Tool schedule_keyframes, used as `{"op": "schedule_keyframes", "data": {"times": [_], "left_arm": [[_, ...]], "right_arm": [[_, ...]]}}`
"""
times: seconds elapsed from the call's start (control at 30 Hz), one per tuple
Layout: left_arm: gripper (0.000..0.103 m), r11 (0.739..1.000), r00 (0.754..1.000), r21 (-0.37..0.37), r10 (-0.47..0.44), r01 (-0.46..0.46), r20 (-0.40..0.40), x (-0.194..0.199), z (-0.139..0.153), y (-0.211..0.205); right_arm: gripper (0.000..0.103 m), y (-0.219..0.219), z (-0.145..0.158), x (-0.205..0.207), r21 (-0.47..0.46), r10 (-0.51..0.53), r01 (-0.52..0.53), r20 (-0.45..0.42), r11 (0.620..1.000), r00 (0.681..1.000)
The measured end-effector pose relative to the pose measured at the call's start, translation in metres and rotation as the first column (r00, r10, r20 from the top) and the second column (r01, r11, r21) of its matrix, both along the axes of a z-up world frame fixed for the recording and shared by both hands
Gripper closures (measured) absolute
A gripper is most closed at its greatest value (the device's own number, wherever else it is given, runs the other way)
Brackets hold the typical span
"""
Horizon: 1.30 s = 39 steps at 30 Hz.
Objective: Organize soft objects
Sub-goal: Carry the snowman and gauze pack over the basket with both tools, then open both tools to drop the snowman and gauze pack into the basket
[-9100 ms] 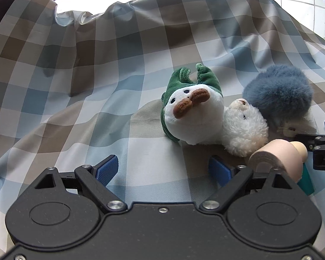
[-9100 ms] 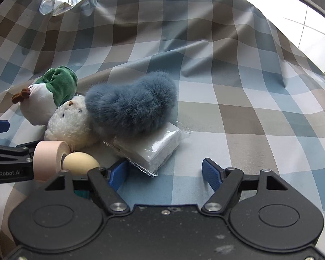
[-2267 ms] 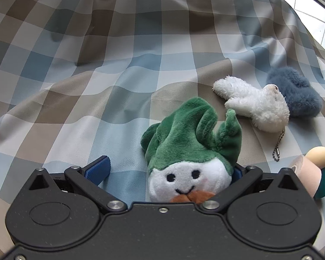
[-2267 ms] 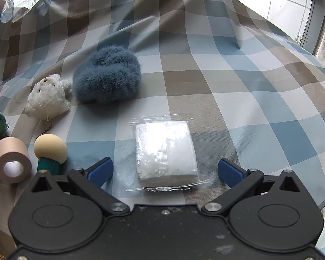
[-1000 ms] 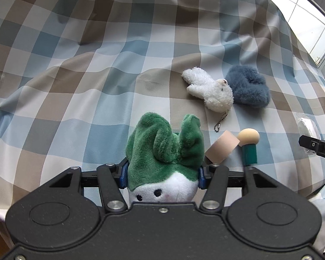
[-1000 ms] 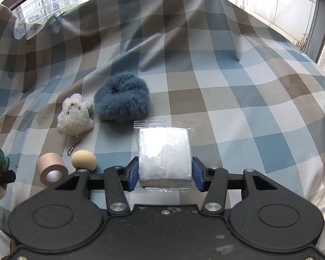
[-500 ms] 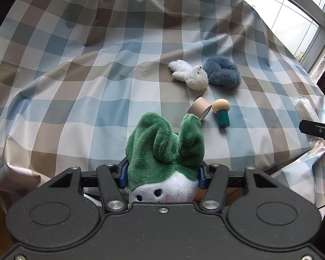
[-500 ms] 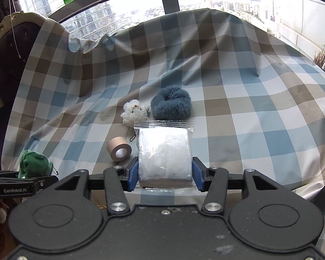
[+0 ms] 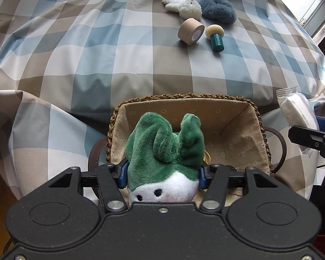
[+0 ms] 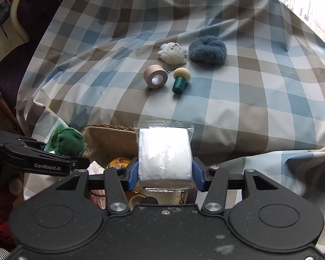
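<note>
Left gripper [image 9: 163, 176] clamps a green-hooded white plush toy [image 9: 164, 151] over the fabric-lined woven basket [image 9: 238, 130]; right gripper [image 10: 165, 176] clamps a clear-bagged white cotton pack [image 10: 165, 153].

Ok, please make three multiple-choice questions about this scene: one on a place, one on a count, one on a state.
1. Where is the woven basket with floral cloth lining?
A. on the checked cloth
B. below the cloth's near edge
C. beside the fluffy blue-grey scrunchie

2. How many things lie on the checked tablecloth?
A. two
B. four
C. six

3. What do the right tongs do?
A. grip the clear bag of white cotton pads
B. stand open
C. hold tape

Answers: 1 B, the basket shows under the hanging edge. 2 B, white plush toy, scrunchie, beige tape roll, teal-stemmed wooden mushroom. 3 A, the blue pads press its sides.
</note>
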<state>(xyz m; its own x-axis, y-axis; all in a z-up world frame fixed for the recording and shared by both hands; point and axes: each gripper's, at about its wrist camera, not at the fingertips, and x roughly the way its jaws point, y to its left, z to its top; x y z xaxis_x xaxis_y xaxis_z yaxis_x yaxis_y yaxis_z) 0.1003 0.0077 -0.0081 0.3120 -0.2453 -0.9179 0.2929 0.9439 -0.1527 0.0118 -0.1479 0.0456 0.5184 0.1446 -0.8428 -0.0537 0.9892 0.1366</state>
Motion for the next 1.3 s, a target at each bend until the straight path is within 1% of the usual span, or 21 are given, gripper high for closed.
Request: {"op": "schedule_keyframes", "data": {"times": [0.13,0.23,0.33,0.4,0.47,0.5,0.57,0.73,0.83,1.13,1.3], "left_arm": [[0.048,1.000,1.000,0.020,-0.012,0.012,-0.024,-0.009,-0.006,-0.002],[0.047,0.999,1.000,0.034,-0.012,0.013,-0.028,-0.012,-0.008,-0.001],[0.046,1.000,0.999,0.028,-0.013,0.014,-0.038,-0.014,-0.009,-0.001],[0.042,1.000,0.999,0.023,-0.019,0.020,-0.036,-0.014,-0.008,-0.001],[0.035,0.999,0.999,0.021,-0.024,0.024,-0.026,-0.015,-0.007,-0.002],[0.035,1.000,1.000,0.021,-0.023,0.023,-0.018,-0.015,-0.006,-0.002],[0.033,1.000,1.000,0.021,-0.021,0.022,-0.003,-0.015,-0.004,-0.002],[0.033,1.000,1.000,0.021,-0.011,0.011,-0.010,-0.012,-0.006,-0.001],[0.033,0.999,1.000,0.037,-0.008,0.008,-0.004,-0.013,-0.006,-0.002],[0.033,0.999,1.000,0.043,-0.004,0.004,-0.001,-0.013,-0.006,-0.003],[0.033,0.998,1.000,0.057,-0.011,0.010,0.018,-0.013,-0.004,-0.003]], "right_arm": [[0.053,0.011,0.000,-0.003,0.009,0.042,-0.042,0.001,0.999,0.999],[0.053,0.013,0.001,-0.002,0.019,0.050,-0.050,0.005,0.999,0.999],[0.051,0.014,0.000,-0.001,0.026,0.050,-0.050,-0.001,0.998,0.999],[0.050,0.014,-0.001,0.001,0.026,0.052,-0.051,-0.007,0.998,0.999],[0.050,0.014,-0.002,0.002,0.027,0.053,-0.053,-0.011,0.998,0.999],[0.046,0.014,-0.002,0.002,0.027,0.053,-0.053,-0.012,0.998,0.999],[0.044,0.014,-0.003,0.003,0.026,0.050,-0.049,-0.012,0.998,0.999],[0.044,0.013,-0.003,0.005,0.017,0.043,-0.043,-0.003,0.999,0.999],[0.044,0.013,-0.002,0.004,0.017,0.046,-0.046,0.004,0.999,0.999],[0.044,0.013,-0.005,0.004,0.011,0.042,-0.042,-0.003,0.999,0.999],[0.044,0.014,-0.008,0.007,0.008,0.038,-0.038,-0.009,0.999,0.999]]}}
